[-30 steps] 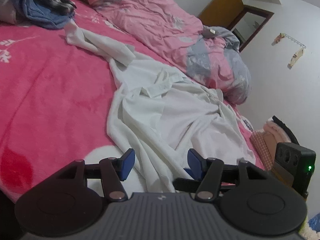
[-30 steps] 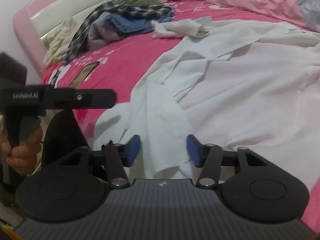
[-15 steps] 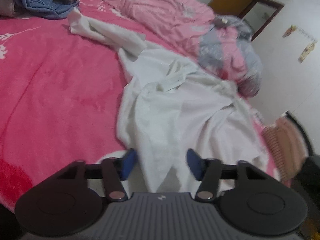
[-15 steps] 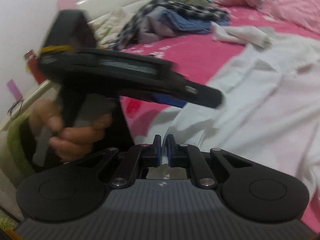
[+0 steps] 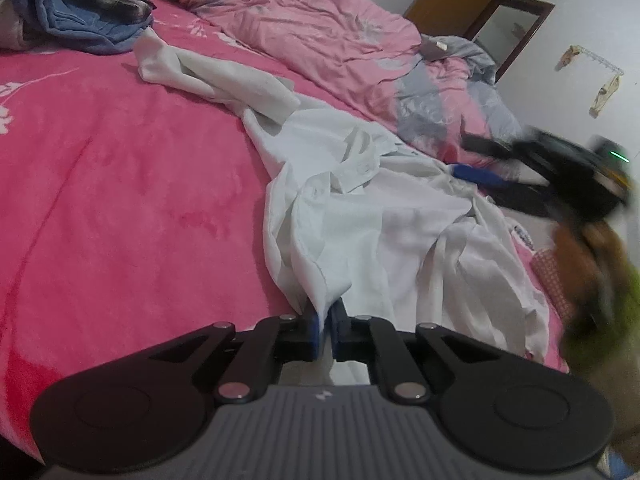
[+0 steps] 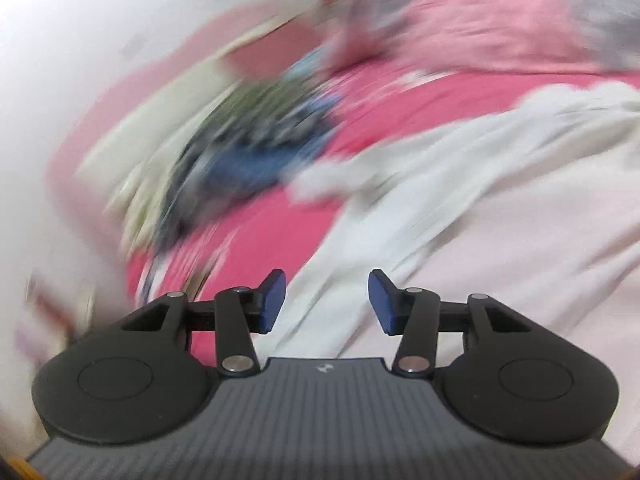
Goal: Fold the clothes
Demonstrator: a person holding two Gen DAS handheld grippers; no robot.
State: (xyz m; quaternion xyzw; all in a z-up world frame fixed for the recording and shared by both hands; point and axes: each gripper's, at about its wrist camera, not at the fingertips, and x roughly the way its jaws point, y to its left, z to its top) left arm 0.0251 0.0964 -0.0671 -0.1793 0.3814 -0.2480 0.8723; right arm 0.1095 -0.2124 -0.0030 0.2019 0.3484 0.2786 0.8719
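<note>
Pinches, with the left gripper (image 5: 325,320), a bunched edge of the white shirt (image 5: 360,216), blue pads pressed nearly together and cloth rising from the slot in a narrow ridge. Hovers, with the right gripper (image 6: 326,300), over the same garment, pads spread wide and holding nothing, in a badly blurred view. Shows that right gripper again from the left wrist camera, a dark smear at the shirt's far side.

Looks thin, light and limp, judging by the fine creases and the way the fabric sags from the pinch. Should drape and slide rather than hold a shape, so likely to slip from a shallow bite and drag its loose parts along. Best taken at firmer places: a seam, a hem corner, the shoulder line or the collar, with both grippers well apart to keep an edge taut.

Lies crumpled and unfolded across the middle of the bed, not yet in any tidy fold. Shows a collar and button placket turned up near the centre, one sleeve twisted and trailing away toward the head of the bed, the body rumpled in long ridges toward the near edge.

Rests on a bright pink bedspread (image 5: 120,180) with pale leaf prints. Beyond, a pink and grey floral quilt (image 5: 320,28) heaped along the far side; at the head, a pile of blue and plaid clothes (image 5: 80,12); behind, a wooden cabinet (image 5: 448,0) against a white wall.
</note>
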